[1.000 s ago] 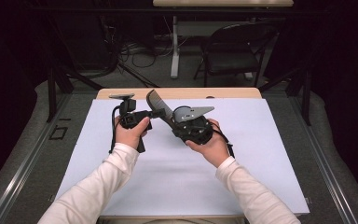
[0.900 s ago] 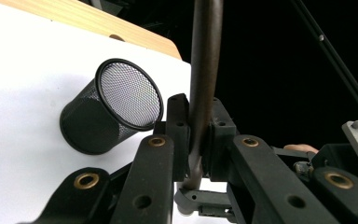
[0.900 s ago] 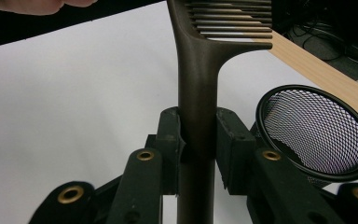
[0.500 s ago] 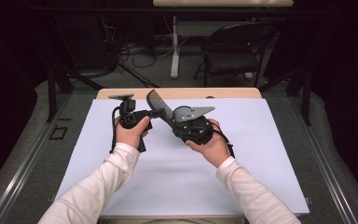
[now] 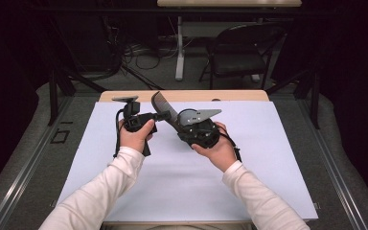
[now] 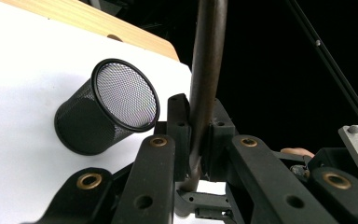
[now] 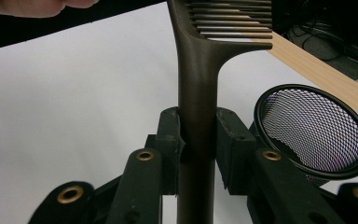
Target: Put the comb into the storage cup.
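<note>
Both grippers, left (image 6: 196, 140) and right (image 7: 199, 140), clamp the handle of a dark brown plastic wide-tooth comb (image 7: 200, 60). In the right gripper view its long axis points to twelve o'clock. A black wire-mesh cup (image 7: 314, 130) lies tipped at three o'clock, just beside the jaws.

Probably a lab: dark room, floor cables (image 5: 139, 50), folding chair (image 5: 242, 52).

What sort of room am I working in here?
Probably a lab or recording studio: a table under a white sheet, dark surroundings, loose cables on the floor and a folding chair behind.
</note>
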Tool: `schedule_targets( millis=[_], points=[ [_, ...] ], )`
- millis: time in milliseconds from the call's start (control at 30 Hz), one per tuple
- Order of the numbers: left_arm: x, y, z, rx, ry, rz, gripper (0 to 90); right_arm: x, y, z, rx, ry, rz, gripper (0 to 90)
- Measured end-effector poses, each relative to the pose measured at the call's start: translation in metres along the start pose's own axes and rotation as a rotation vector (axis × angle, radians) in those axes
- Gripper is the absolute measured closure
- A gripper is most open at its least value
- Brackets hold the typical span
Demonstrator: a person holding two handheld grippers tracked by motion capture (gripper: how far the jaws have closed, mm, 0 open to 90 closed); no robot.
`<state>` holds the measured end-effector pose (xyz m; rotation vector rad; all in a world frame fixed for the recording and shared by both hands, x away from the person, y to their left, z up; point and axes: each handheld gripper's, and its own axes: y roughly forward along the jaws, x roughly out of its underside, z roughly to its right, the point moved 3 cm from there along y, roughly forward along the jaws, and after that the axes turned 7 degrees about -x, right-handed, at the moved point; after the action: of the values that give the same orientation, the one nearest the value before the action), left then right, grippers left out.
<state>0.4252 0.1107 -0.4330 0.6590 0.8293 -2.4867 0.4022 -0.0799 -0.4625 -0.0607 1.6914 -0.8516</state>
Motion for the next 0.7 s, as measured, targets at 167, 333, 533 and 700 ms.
schedule_targets(
  millis=[167,333,533,700],
  points=[
    [0.0000,0.0004,0.0004,0.002,0.002,0.003,84.0,0.0001,-0.0007,0.0000,0.001,0.003,0.002,72.6],
    [-0.0001,0.0006,0.0006,0.004,0.001,0.006,84.0,0.0003,-0.0011,0.0001,0.002,0.004,0.006,72.5],
    [-0.0002,0.0015,0.0001,0.002,-0.003,0.006,84.0,0.0010,-0.0005,0.0001,0.003,0.006,0.006,72.3],
    [-0.0003,0.0017,0.0001,0.005,-0.005,0.007,84.1,0.0010,-0.0007,0.0000,0.001,0.007,0.008,71.8]
  ],
)
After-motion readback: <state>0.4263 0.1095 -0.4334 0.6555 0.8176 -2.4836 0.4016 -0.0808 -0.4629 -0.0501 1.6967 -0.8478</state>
